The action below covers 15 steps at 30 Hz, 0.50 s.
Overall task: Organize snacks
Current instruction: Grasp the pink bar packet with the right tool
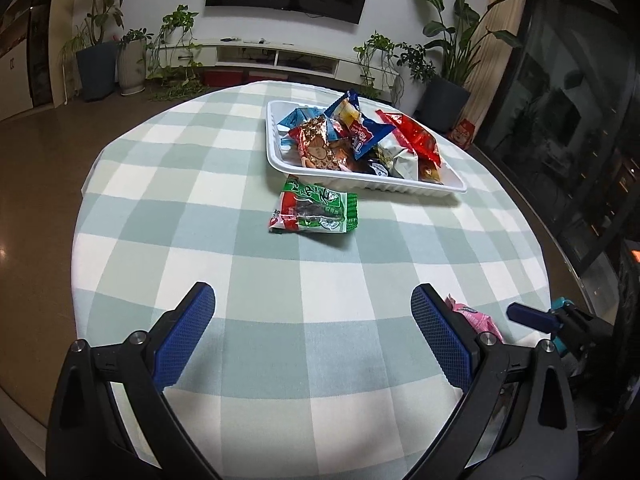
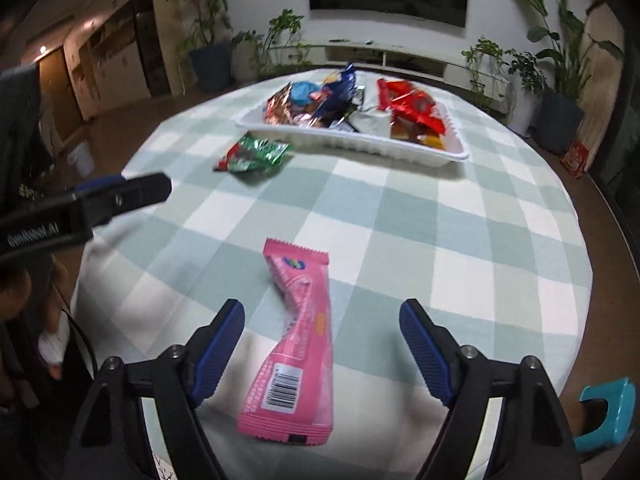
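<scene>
Nearest the right wrist camera, a pink snack packet [image 2: 298, 344] lay flat on the checked tablecloth [image 2: 440, 240], barcode end toward the lens, its body slightly twisted. It sat between the blue pads of the right gripper [image 2: 322, 344], whose jaws stood apart and touched nothing. In the left wrist view the left gripper [image 1: 313, 336] likewise stood spread over bare cloth, nothing between its fingers; only a corner of the pink packet [image 1: 476, 316] showed there, mostly hidden behind the right-hand finger.

Left of centre, a green and red snack packet [image 1: 314, 210] lay on the cloth just in front of the white tray [image 1: 360, 182], not quite touching its ribbed wall. The tray held a loose heap of wrappers: a gold and brown patterned packet [image 1: 316, 144] at the left, blue packets [image 1: 356, 124] in the middle, a silver-white packet [image 1: 404, 160] toward the right, and a red packet [image 1: 416, 134] at the right end. The wrappers beneath these were too overlapped to tell apart. The right wrist view was blurred, so lettering on the packets could not be read.
</scene>
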Tool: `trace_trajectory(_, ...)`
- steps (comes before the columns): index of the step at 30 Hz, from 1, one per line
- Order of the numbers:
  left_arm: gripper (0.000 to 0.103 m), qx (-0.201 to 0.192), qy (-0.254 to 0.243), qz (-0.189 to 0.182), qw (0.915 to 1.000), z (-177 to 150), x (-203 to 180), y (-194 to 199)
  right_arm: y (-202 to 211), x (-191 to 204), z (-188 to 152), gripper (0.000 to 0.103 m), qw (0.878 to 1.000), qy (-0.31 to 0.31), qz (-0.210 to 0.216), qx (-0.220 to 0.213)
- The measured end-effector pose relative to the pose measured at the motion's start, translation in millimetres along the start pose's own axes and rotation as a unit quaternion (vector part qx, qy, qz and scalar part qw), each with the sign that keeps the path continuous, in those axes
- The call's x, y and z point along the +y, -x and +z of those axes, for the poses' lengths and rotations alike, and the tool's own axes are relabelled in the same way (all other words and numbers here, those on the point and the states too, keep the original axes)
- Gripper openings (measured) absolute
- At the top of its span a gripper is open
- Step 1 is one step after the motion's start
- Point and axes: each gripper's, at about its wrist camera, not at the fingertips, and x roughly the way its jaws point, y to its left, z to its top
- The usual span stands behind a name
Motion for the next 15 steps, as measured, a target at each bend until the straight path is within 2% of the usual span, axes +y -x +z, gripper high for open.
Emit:
trace_trajectory(2,0.099,0.006,0.002,-0.002,1.0,-0.7,-0.1,-1.5,-5.9,2.9,-2.3,0.075,1.0,0.006,-0.006,0.012)
trace_trajectory(4,0.099,0.006,-0.002,-0.006,1.0,-1.1,-2.2,-1.9,-11.7,3.5,-4.2,0.065,1.0,0.009,-0.012,0.024)
trace_trajectory(9,0.099,0.01,-0.017,-0.006,0.9998,-2.9,-7.5,-4.6,-16.5,2.6,-5.9,0.061,0.999,0.005,-0.008,0.037)
trace_trajectory(12,0.099,0.011,-0.019,-0.004,0.9998,-3.8,-7.5,-5.9,-15.8,1.8,-5.6,0.05,0.999,0.002,-0.004,0.038)
trace_trajectory(15,0.099,0.015,-0.017,-0.004,0.9997,-3.9,-6.3,-8.5,-14.6,-0.1,-4.0,0.032,0.999,-0.006,-0.003,0.038)
